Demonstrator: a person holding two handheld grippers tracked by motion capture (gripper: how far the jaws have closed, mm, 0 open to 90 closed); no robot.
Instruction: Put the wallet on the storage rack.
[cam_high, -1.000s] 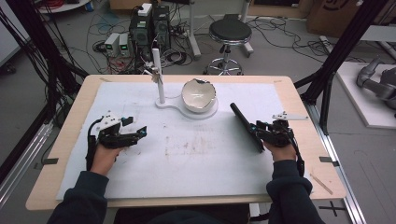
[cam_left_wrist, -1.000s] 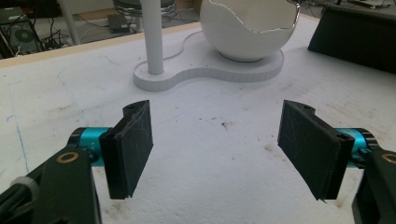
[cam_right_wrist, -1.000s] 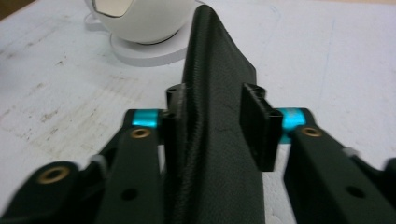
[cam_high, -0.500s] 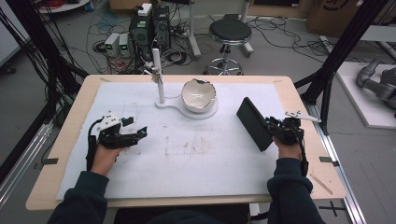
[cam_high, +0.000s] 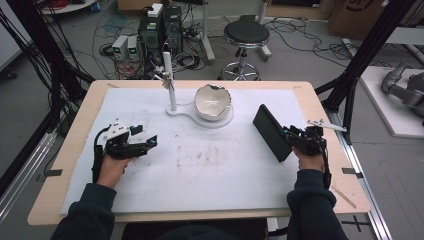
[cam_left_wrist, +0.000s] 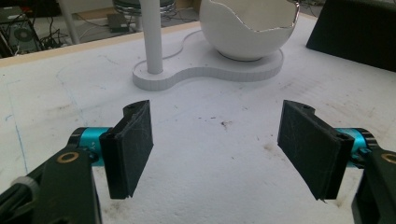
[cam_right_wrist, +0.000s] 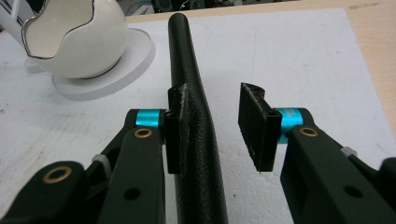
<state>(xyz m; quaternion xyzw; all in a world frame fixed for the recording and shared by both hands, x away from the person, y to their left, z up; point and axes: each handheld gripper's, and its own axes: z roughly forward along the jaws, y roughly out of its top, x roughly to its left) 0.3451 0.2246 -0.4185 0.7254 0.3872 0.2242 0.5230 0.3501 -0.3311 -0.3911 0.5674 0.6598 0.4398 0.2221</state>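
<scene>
black case (cam_high: 271, 132) now shows its broad face between the right tool (cam_high: 294, 140) jaws, which have just been opening: one pad touches it, the other stands clear. left tool (cam_high: 143, 144) unmoved, jaws wide and empty, on the counter (cam_high: 90, 100).

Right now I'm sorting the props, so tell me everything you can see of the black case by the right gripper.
The black case is a flat, slim rectangular thing with a pebbled, leather-like skin and rounded edges. It stands tilted on one long edge on the white mat, right of the egg-shaped bowl. It sits between the right gripper's jaws, which have just been opening: one jaw lies against it, the other stands clear.
</scene>
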